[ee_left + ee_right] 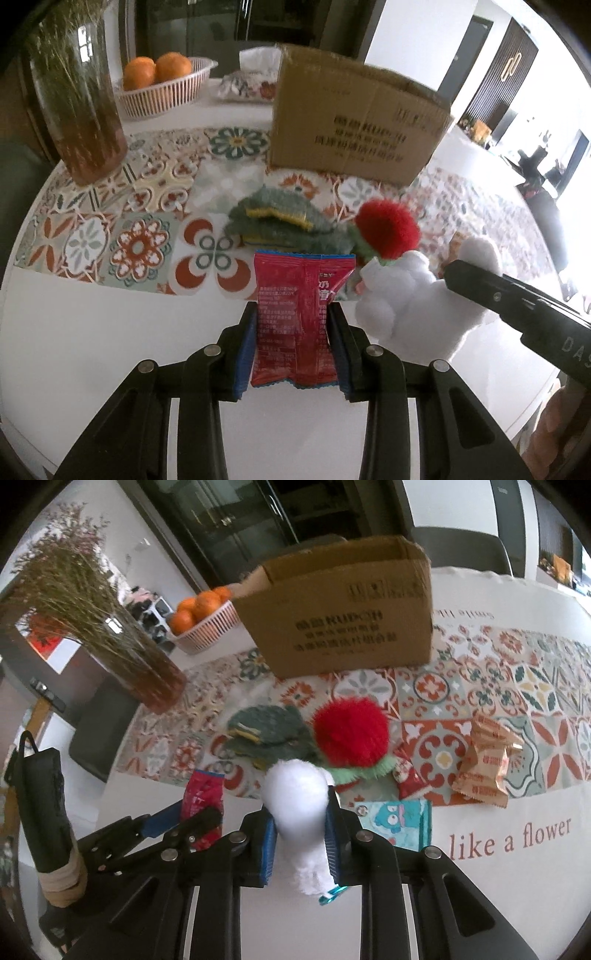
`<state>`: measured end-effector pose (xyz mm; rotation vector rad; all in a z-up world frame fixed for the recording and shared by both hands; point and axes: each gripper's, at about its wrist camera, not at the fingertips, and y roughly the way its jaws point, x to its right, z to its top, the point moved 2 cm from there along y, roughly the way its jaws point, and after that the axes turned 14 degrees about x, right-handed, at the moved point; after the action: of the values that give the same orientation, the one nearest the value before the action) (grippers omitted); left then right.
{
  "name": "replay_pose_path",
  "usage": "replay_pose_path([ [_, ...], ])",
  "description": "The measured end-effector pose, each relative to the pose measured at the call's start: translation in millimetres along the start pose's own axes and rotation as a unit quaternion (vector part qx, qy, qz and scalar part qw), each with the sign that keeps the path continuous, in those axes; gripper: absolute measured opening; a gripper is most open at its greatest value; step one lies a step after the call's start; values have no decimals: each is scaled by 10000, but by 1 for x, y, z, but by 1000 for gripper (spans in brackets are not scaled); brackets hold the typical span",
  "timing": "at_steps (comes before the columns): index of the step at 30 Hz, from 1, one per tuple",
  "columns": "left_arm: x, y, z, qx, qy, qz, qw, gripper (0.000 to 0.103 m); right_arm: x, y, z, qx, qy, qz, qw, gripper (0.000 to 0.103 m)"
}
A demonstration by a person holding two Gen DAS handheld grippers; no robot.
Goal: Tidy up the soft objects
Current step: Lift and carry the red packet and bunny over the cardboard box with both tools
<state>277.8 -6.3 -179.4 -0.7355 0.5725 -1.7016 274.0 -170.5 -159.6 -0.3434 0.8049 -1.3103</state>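
Observation:
My left gripper [292, 314] is shut on a red snack packet [295, 317], held above the white table; it also shows in the right wrist view [203, 805]. My right gripper [301, 812] is shut on a white plush toy [299, 812], seen from the left wrist view [410, 302] to the right of the packet. A red pompom plush with a green base [351, 734] and green-and-yellow scrubbing cloths [266, 731] lie on the patterned runner beyond both grippers. An open cardboard box [343, 616] stands behind them.
A glass vase of dried stems [81, 92] stands at the left. A basket of oranges [162, 85] and a tissue pack [247, 81] are at the back. Tan snack packets [484, 760], a small red packet [406, 779] and a teal cartoon packet [399, 819] lie to the right.

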Motion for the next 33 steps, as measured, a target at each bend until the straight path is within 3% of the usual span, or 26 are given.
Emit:
replay_pose_path([
  [15,24,-39,61,927,299,-172,9951,36,-17,-42,55,900,-236,248,9954,24],
  [33,48,-40,128,1422,509,-360,9879,36,-12,-61,124,1646,-253,252,9857,24],
])
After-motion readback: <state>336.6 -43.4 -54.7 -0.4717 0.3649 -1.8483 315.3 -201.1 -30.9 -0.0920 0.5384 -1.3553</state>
